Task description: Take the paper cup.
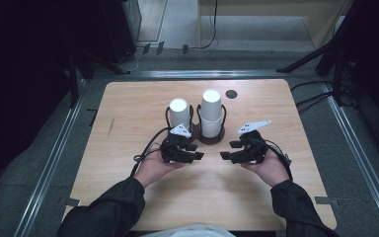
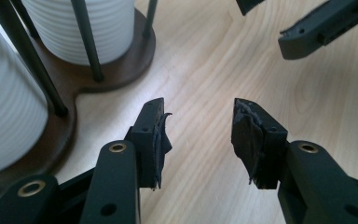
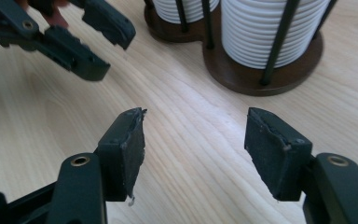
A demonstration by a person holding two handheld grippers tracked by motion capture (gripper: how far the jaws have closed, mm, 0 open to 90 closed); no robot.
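Note:
Two stacks of upside-down white ribbed paper cups, a shorter one (image 1: 179, 114) and a taller one (image 1: 211, 111), stand in a black wire holder on a brown wooden base (image 1: 211, 140) at the table's middle. My left gripper (image 1: 195, 151) hovers just in front of the shorter stack, open, with bare wood between its jaws (image 2: 199, 107). My right gripper (image 1: 229, 150) faces it from the right, also open and empty (image 3: 196, 116). The two grippers point at each other, a short gap apart. In the left gripper view the base (image 2: 121, 65) lies at the upper left.
The light wooden table (image 1: 128, 148) has a small dark round mark (image 1: 231, 94) behind the cups. Metal floor rails (image 1: 54, 153) run along both sides. Black stands and cables (image 1: 321, 94) lie beyond the far right corner.

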